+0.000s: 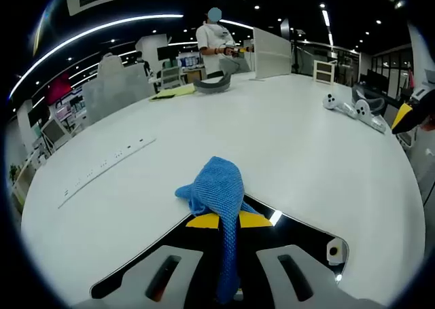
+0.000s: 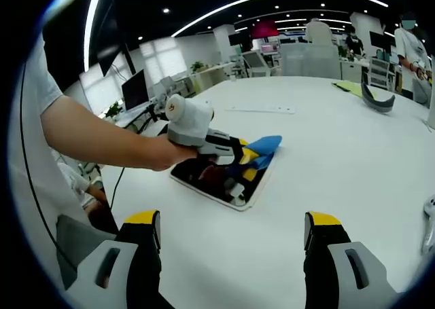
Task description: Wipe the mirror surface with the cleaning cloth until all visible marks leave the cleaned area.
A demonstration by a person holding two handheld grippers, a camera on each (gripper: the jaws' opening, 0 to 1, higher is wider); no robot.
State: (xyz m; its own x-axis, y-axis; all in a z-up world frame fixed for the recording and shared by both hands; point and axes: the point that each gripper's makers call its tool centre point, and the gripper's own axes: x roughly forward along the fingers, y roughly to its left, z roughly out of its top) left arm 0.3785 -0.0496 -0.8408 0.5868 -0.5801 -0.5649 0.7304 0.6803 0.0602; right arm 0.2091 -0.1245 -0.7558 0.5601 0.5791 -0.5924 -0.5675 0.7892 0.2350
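In the left gripper view, a blue cleaning cloth (image 1: 216, 187) is pinched between the yellow-tipped jaws of my left gripper (image 1: 229, 221), which is shut on it. The cloth bunches up ahead of the tips and rests on the mirror (image 1: 306, 231), a dark glass panel in a white frame lying flat on the white table (image 1: 285, 139). In the right gripper view, the left gripper (image 2: 238, 161), held in a person's hand, presses the cloth (image 2: 264, 146) onto the far end of the mirror (image 2: 204, 178). My right gripper (image 2: 232, 221) hovers open in front of the mirror, holding nothing.
A power strip (image 1: 109, 165) lies to the left on the table. Two white controllers (image 1: 353, 107) sit at the right. At the far side lie a yellow sheet (image 1: 173, 92) and a grey curved band (image 1: 212, 85). A person (image 1: 216, 41) stands beyond the table.
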